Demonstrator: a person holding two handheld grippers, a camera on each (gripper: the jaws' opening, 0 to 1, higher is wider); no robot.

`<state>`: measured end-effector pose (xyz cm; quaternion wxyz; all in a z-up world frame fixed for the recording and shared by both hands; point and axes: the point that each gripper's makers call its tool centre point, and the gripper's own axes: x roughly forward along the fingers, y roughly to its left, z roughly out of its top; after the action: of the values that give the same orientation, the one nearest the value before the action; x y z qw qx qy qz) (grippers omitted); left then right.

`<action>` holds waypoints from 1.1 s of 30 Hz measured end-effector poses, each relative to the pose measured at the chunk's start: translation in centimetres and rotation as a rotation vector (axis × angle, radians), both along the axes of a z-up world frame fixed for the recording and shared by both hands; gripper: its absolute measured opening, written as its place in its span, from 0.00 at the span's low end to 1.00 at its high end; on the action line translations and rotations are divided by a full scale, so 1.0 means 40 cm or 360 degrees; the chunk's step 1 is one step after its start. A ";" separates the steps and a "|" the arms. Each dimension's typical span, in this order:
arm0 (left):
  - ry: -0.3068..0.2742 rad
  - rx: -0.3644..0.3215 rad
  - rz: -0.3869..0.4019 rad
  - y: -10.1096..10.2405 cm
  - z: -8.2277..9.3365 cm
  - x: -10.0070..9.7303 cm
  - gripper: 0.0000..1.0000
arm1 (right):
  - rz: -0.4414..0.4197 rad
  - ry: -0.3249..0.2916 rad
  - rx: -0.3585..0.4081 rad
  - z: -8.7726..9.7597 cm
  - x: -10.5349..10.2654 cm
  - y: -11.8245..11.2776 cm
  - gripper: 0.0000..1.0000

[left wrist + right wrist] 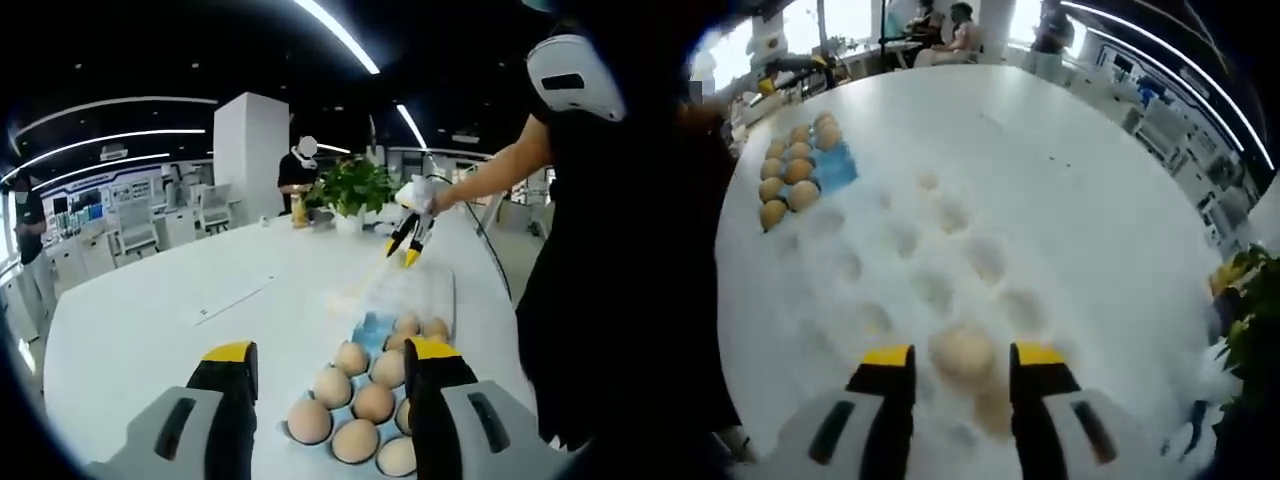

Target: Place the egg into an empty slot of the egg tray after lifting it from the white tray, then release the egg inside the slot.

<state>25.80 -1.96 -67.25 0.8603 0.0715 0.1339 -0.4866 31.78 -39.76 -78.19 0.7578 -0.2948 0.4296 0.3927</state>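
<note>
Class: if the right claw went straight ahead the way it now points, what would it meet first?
Most likely the egg lying in the white tray, right between the open jaws of the right claw. Depth is unclear, so contact may be near already.

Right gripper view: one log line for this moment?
right gripper: open, astride egg | egg: in white tray | left gripper: open, empty | egg tray: partly filled

Left gripper view sat low over the blue egg tray (368, 330), facing the far plant. Right gripper view looked down close on the white tray (940, 290); both caught the table (150, 330).
</note>
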 end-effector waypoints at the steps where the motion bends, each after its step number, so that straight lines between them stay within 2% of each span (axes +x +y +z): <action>1: -0.0001 0.0004 0.0000 0.001 0.000 0.001 0.59 | 0.0007 0.0014 -0.0043 -0.005 -0.001 -0.010 0.38; 5: 0.0005 0.0005 -0.0001 0.002 0.000 0.000 0.59 | 0.0081 0.0037 -0.0090 -0.014 0.008 -0.002 0.37; 7: 0.0009 0.0005 -0.0002 0.002 -0.001 0.000 0.59 | 0.0164 0.0035 -0.0145 -0.012 0.015 -0.001 0.36; 9: 0.0014 0.0009 0.0001 0.004 -0.004 0.002 0.59 | 0.0212 0.0096 -0.0207 -0.024 0.015 0.001 0.35; 10: 0.0016 0.0010 0.0003 0.005 -0.005 0.002 0.59 | 0.0218 0.0202 -0.0195 -0.031 -0.002 0.008 0.30; 11: 0.0016 0.0009 0.0002 0.004 -0.004 0.002 0.59 | 0.0194 0.0204 -0.0217 -0.034 0.007 0.004 0.30; 13: 0.0015 0.0005 0.0001 0.004 -0.002 0.002 0.59 | 0.0302 0.0195 -0.0297 -0.036 0.018 -0.005 0.30; 15: 0.0019 0.0011 0.0001 0.006 -0.004 0.002 0.59 | 0.0263 0.0243 -0.0321 -0.042 0.017 -0.002 0.30; 18: 0.0023 0.0020 0.0003 0.008 -0.005 0.002 0.59 | 0.0310 0.0266 -0.0335 -0.047 0.013 -0.009 0.31; 21: 0.0023 0.0011 0.0008 0.009 -0.003 0.003 0.58 | 0.0356 0.0265 -0.0382 -0.050 0.011 -0.012 0.30; 22: 0.0024 0.0012 0.0014 0.010 -0.004 0.004 0.58 | 0.0229 0.0247 -0.0466 -0.049 0.014 -0.016 0.30; 23: 0.0027 0.0012 0.0019 0.012 -0.005 0.005 0.58 | 0.0313 0.0197 -0.0504 -0.047 0.013 -0.012 0.29; 24: 0.0024 -0.0001 0.0019 0.011 -0.004 0.005 0.58 | 0.0328 0.0167 -0.0514 -0.044 0.012 -0.008 0.29; 25: 0.0025 -0.0002 0.0020 0.011 -0.004 0.006 0.58 | 0.0276 0.0176 -0.0509 -0.044 0.012 -0.009 0.28; 26: 0.0030 0.0007 0.0023 0.011 -0.008 0.007 0.58 | 0.0145 0.0173 -0.0513 -0.044 0.010 -0.014 0.27; 27: 0.0033 0.0011 0.0023 0.011 -0.010 0.007 0.58 | 0.0127 0.0174 -0.0523 -0.043 0.006 -0.012 0.26; 28: 0.0031 0.0008 0.0018 0.009 -0.009 0.007 0.58 | 0.0154 0.0147 -0.0525 -0.044 0.010 -0.007 0.26; 30: 0.0031 0.0004 0.0006 0.004 -0.008 0.006 0.58 | 0.0333 0.0062 -0.0574 -0.040 0.007 -0.002 0.26; 31: 0.0028 0.0009 0.0003 0.002 -0.008 0.006 0.58 | 0.0379 0.0064 -0.0563 -0.041 0.005 -0.001 0.26; 33: 0.0031 0.0010 0.0004 0.003 -0.008 0.008 0.58 | 0.0337 0.0161 -0.0477 -0.045 0.005 -0.005 0.26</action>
<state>26.12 -1.85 -67.56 0.8594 0.0694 0.1438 -0.4857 31.98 -39.96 -79.99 0.6372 -0.4279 0.4875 0.4161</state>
